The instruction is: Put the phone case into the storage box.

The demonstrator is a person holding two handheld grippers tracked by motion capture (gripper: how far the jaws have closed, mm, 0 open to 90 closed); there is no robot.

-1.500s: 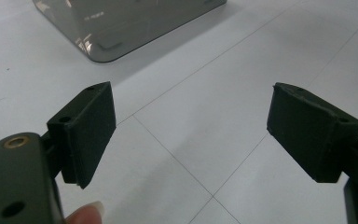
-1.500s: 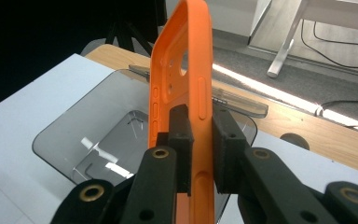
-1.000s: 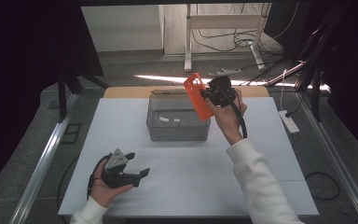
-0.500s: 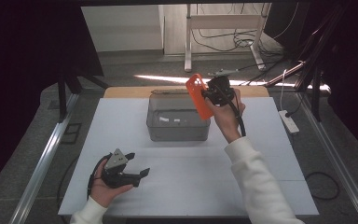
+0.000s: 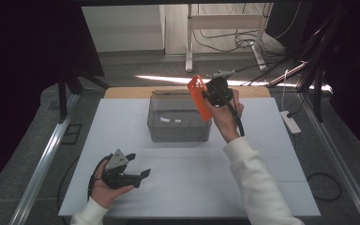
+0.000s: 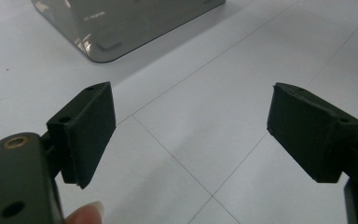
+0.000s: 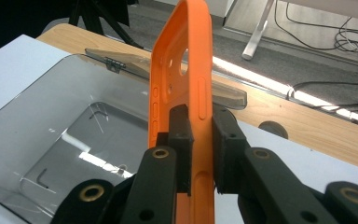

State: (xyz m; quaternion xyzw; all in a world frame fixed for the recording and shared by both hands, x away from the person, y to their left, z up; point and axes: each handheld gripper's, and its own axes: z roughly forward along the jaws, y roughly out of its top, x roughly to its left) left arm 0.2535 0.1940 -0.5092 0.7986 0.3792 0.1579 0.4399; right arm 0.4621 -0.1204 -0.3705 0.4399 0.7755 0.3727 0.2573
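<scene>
The left gripper (image 5: 143,174) rests wide open and empty, well short of the clear bin (image 5: 179,136). Beyond, the right gripper (image 7: 200,140) clamps the orange phone case (image 7: 182,79) upright over the bin's right rim; lowering squarely before releasing would land it inside

Power strip (image 5: 290,121) beside table (image 5: 272,187).

We see a bright orange phone case (image 7: 182,79), a smoky grey translucent box (image 5: 179,123), a white surface (image 5: 262,168) with thin grey lines, and black grippers.
</scene>
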